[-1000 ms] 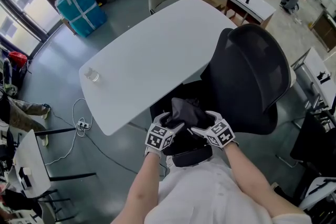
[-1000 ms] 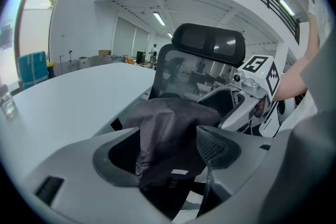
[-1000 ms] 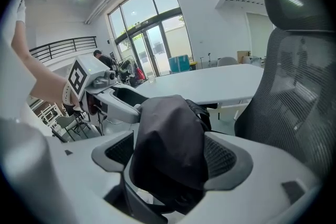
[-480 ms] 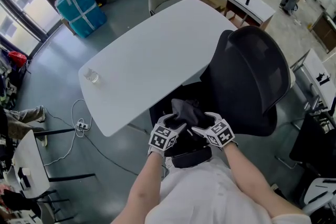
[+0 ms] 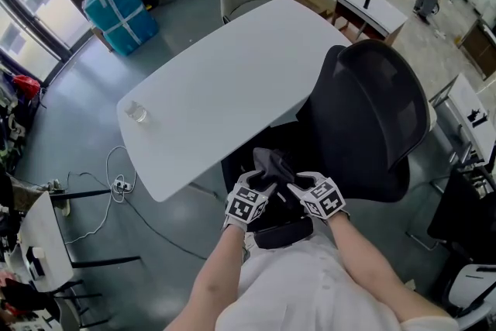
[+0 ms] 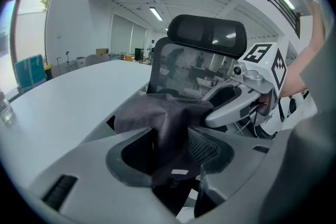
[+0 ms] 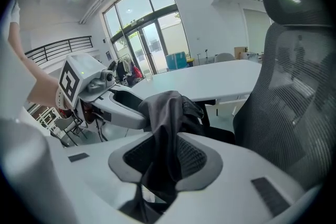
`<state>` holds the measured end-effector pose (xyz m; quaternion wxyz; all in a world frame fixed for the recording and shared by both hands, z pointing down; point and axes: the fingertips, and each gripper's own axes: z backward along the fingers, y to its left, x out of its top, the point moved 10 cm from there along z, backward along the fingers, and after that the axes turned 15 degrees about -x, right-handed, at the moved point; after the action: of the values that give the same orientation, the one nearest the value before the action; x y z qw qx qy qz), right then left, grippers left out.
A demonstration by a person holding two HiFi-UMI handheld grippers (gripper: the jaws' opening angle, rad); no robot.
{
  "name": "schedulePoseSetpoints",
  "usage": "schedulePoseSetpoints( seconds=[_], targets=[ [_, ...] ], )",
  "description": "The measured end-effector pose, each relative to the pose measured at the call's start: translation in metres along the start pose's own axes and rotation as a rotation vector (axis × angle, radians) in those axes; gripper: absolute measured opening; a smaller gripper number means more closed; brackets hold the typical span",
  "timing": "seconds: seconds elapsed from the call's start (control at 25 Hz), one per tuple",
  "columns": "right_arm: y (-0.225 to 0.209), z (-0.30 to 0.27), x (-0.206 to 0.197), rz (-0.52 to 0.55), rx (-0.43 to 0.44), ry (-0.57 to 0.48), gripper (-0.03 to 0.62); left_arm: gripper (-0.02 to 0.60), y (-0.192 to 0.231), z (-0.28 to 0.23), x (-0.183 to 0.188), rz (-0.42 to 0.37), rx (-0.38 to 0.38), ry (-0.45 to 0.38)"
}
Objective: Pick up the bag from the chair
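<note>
two grippers (image 5: 267,182) (image 5: 293,184) tighter on one bag (image 5: 271,160)

The person wears a white top (image 5: 310,287) that leaves the forearms uncovered. The left gripper (image 5: 266,184) and the right gripper (image 5: 290,184) share 1 build: smooth light-grey moulded shells with rounded edges, 2 jaws lined with dark grey pads (image 7: 191,157) of fine ribbed texture, and small dark rectangular patches set into the shell. Each carries a white cube printed with bold black square markers, the left cube (image 5: 246,206) and the right cube (image 5: 324,198) alike.
</note>
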<state>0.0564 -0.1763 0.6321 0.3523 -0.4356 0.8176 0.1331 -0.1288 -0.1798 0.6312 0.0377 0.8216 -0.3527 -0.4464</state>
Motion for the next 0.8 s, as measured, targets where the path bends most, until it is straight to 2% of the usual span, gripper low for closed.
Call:
schedulePoseSetpoints(
  seconds=[0.24, 0.8],
  targets=[
    [0.0031, -0.0003, -0.0005, -0.001, -0.009, 0.005, 0.095, 0.172, -0.0008, -0.0019, -0.0008, -0.002, 0.002, 0.012],
    [0.0034, 0.0006, 0.0039, -0.012, -0.035, 0.005, 0.071, 0.087, -0.0021, -0.0042, 0.0052, -0.003, 0.016, 0.02]
  ],
)
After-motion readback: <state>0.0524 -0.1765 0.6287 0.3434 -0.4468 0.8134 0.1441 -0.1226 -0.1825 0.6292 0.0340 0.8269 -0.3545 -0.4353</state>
